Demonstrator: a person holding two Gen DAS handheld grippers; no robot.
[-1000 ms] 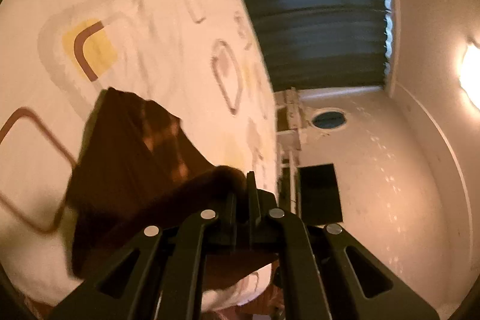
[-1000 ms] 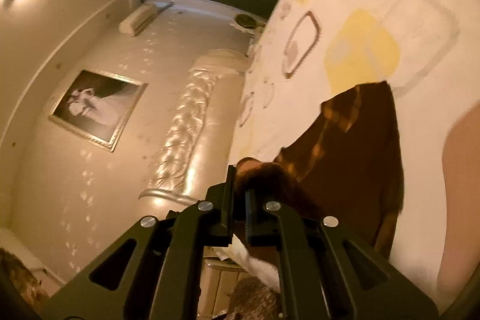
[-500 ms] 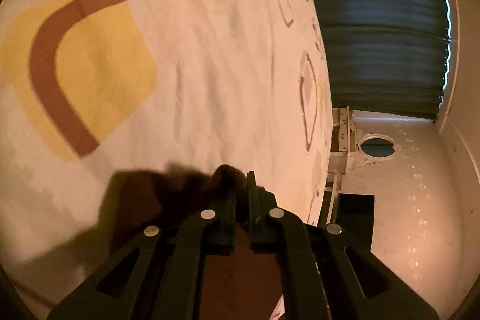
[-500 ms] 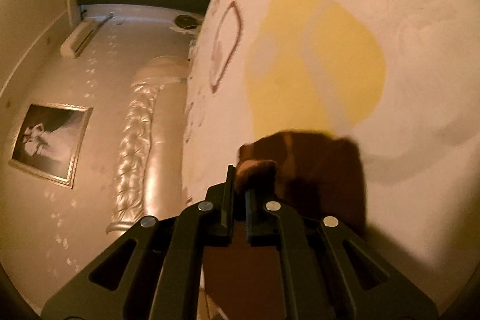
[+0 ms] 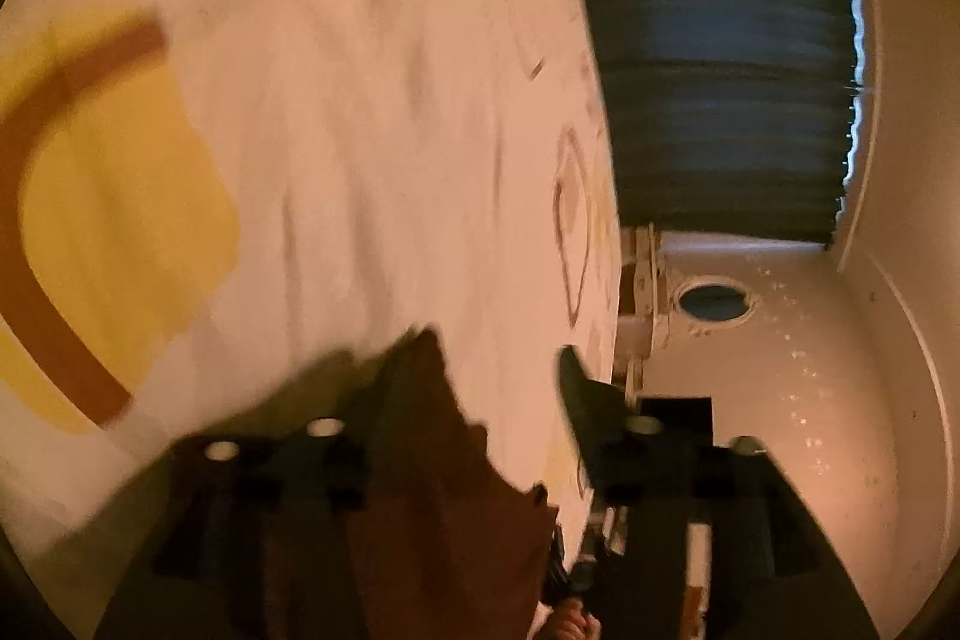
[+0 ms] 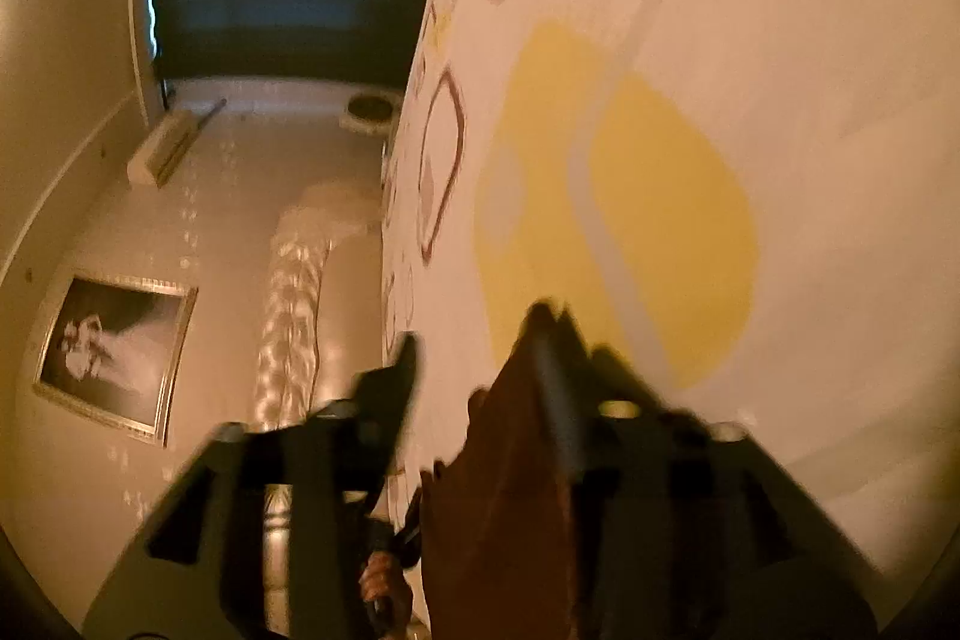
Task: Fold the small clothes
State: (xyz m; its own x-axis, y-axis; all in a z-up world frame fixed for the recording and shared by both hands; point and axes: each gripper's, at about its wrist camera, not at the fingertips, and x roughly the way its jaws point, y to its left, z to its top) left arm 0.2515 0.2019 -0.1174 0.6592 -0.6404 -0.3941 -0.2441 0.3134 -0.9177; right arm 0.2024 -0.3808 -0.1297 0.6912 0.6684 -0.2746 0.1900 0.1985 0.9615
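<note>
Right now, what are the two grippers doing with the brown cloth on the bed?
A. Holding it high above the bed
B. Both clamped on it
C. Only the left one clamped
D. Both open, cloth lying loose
D: both the left gripper and right gripper have their fingers spread wide, and the brown cloth lies loose on the bedspread.

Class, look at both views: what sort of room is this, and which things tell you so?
Most likely a bedroom: a patterned bedspread, a tufted headboard and a dark window curtain.

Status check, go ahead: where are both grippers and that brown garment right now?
Left gripper open, right gripper open. Brown garment lies loose between the fingers on the patterned bedspread. Nothing in the way.
</note>
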